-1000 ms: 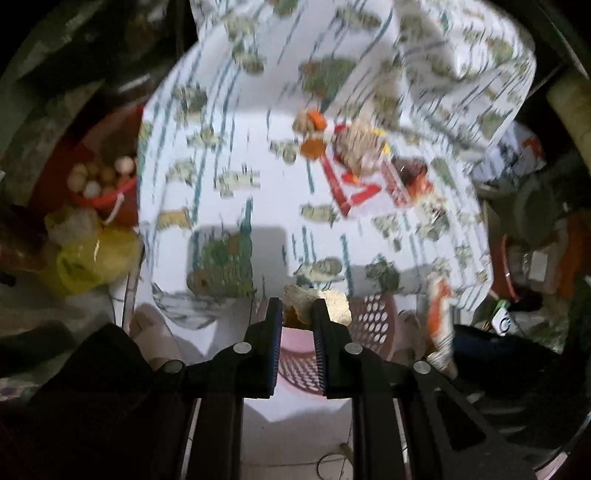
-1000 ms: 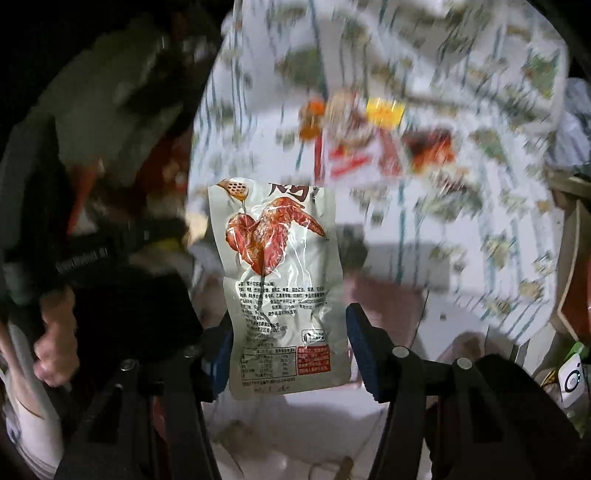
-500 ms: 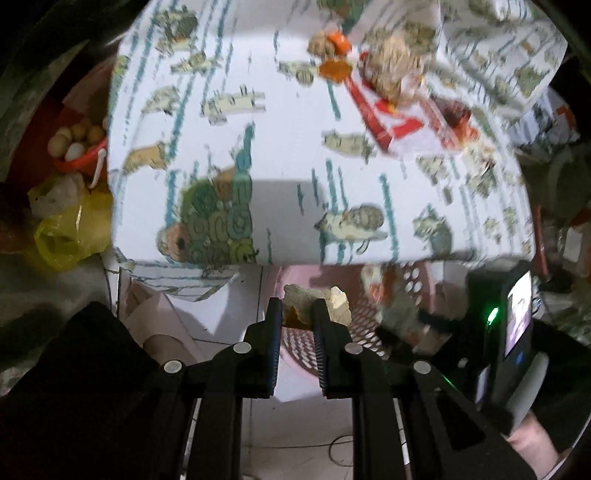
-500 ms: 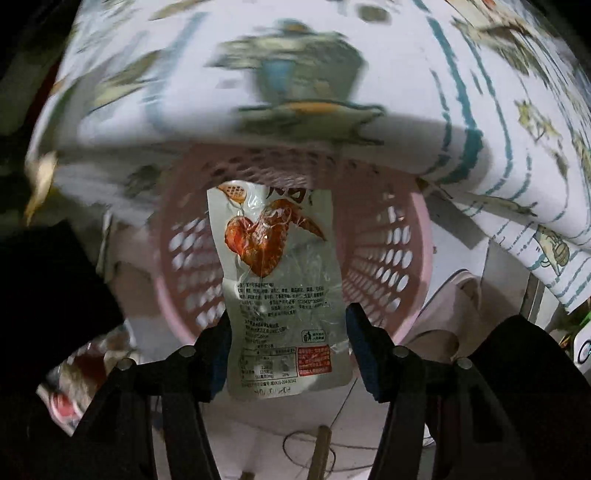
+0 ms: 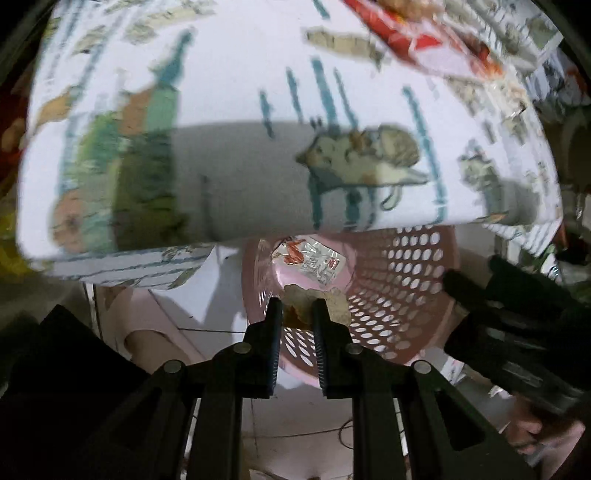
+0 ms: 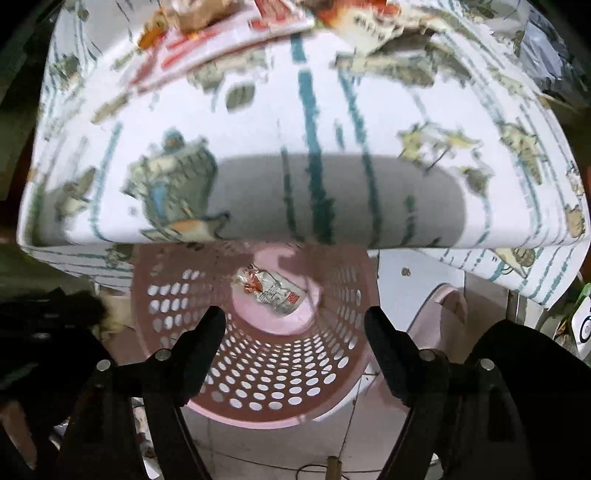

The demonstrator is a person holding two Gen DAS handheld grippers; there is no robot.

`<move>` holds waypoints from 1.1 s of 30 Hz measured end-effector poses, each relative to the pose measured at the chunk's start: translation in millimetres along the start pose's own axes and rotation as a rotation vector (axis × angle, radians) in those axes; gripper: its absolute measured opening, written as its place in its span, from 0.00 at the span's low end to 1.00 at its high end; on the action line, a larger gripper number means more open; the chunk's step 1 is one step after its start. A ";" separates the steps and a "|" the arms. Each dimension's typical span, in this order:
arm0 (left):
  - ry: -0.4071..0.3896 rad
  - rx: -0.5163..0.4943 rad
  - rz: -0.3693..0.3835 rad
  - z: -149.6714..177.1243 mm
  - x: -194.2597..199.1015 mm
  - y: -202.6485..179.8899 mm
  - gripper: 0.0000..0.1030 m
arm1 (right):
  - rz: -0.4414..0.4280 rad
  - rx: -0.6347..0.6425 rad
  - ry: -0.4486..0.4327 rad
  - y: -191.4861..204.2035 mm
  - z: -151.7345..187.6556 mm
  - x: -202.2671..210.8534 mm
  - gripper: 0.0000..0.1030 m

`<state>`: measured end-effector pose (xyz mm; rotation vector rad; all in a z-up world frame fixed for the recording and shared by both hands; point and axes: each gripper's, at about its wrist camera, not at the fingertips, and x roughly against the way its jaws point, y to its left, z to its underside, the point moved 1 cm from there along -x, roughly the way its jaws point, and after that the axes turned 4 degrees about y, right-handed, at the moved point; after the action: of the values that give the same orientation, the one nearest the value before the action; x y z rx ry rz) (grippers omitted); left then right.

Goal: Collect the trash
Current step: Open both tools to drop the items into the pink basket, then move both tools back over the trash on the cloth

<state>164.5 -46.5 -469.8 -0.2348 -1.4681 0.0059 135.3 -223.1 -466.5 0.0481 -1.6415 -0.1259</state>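
A pink perforated basket (image 6: 258, 373) stands on the floor, partly under the table edge. A clear snack wrapper with red print (image 6: 269, 290) lies on its bottom, also seen as the snack wrapper (image 5: 308, 258) in the left wrist view. My right gripper (image 6: 293, 325) hangs over the basket mouth, its jaws opening with nothing between them. My left gripper (image 5: 297, 308) is shut on a pale crumpled scrap (image 5: 314, 302) above the basket (image 5: 399, 295). More trash (image 6: 207, 14) lies on the tablecloth (image 6: 258, 110) at the far side.
The table with the patterned cloth (image 5: 229, 74) overhangs the basket's far rim. The other gripper's black body (image 5: 517, 325) sits at the right of the left wrist view, with a hand (image 5: 532, 435) below it. White tiled floor (image 6: 417, 280) surrounds the basket.
Both grippers sank toward the basket. The right gripper's jaws spread and the snack wrapper dropped from them to the basket bottom. The left gripper kept its scrap.
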 end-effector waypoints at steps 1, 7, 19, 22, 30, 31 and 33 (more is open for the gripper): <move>0.007 -0.008 -0.004 -1.4 -6.2 -1.6 0.15 | 0.000 0.002 -0.003 -1.7 1.7 4.9 0.77; -0.011 -0.011 -0.045 -3.4 -14.9 -10.7 0.73 | -0.024 -0.050 -0.012 -14.5 1.3 13.0 0.77; -0.260 -0.023 -0.047 22.5 114.2 -21.0 0.73 | -0.009 -0.060 -0.159 -13.8 5.9 96.4 0.77; -0.395 0.028 0.003 29.0 150.1 -9.4 0.76 | 0.002 -0.029 -0.278 -7.7 6.6 128.1 0.77; -0.683 0.025 -0.063 40.1 253.7 -7.7 0.85 | -0.033 0.062 -0.602 0.4 -1.8 237.4 0.83; -0.707 0.019 -0.065 36.0 266.9 -9.4 0.87 | -0.046 0.055 -0.636 -0.5 -4.2 248.6 0.85; -0.748 0.008 -0.064 30.6 291.5 -11.2 0.91 | -0.069 0.023 -0.706 -5.1 -7.9 274.8 0.86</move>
<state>163.9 -10.0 -178.8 -0.1849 -2.2189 0.0523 122.3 -258.1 -194.0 0.0847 -2.3471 -0.1902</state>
